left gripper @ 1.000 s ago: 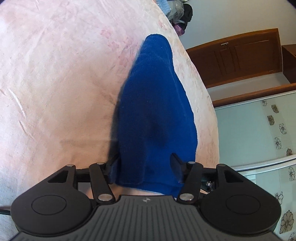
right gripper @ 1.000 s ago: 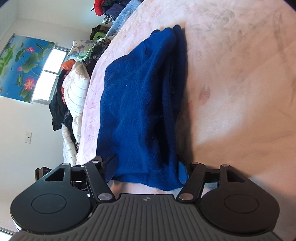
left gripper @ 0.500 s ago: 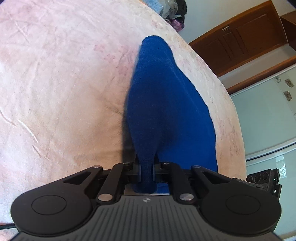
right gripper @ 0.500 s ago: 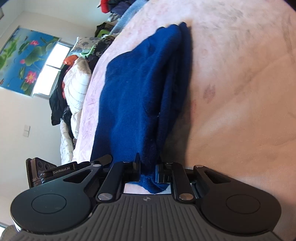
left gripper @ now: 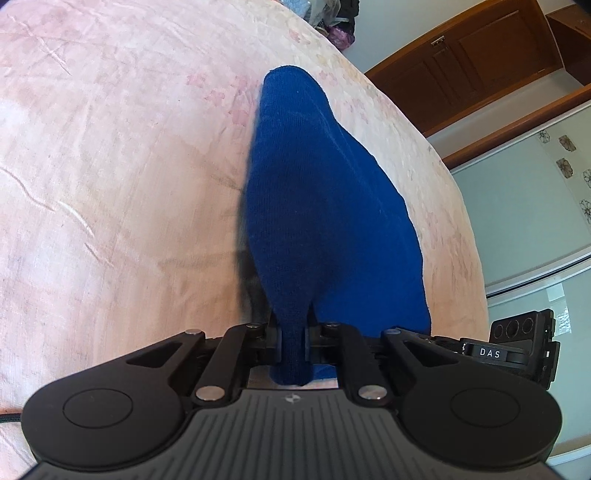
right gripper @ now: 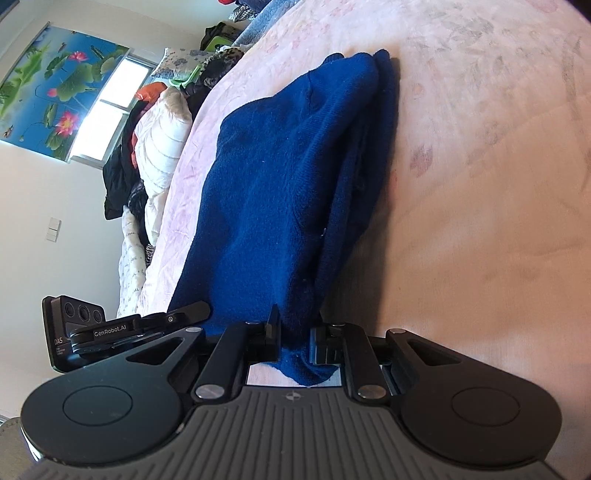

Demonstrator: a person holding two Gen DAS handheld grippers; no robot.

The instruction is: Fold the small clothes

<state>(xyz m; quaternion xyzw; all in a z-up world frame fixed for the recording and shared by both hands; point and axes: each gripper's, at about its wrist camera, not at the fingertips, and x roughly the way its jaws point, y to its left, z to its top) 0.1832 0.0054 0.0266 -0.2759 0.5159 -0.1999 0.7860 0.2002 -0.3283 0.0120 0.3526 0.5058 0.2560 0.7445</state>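
A dark blue knit garment lies folded lengthwise on the pale pink floral bedsheet. My left gripper is shut on its near edge, with a pinch of cloth bunched between the jaws. In the right wrist view the same blue garment runs away from me, and my right gripper is shut on another part of its near edge. Each gripper's body shows at the edge of the other's view.
A pile of clothes and a white quilt lies along the bed's far side under a window. A brown wooden cabinet and a tiled wall stand beyond the bed edge. More clothes are heaped at the far corner.
Both grippers, open around the garment's near edge a second ago, have closed on it. The pinched edge has lifted slightly off the sheet.
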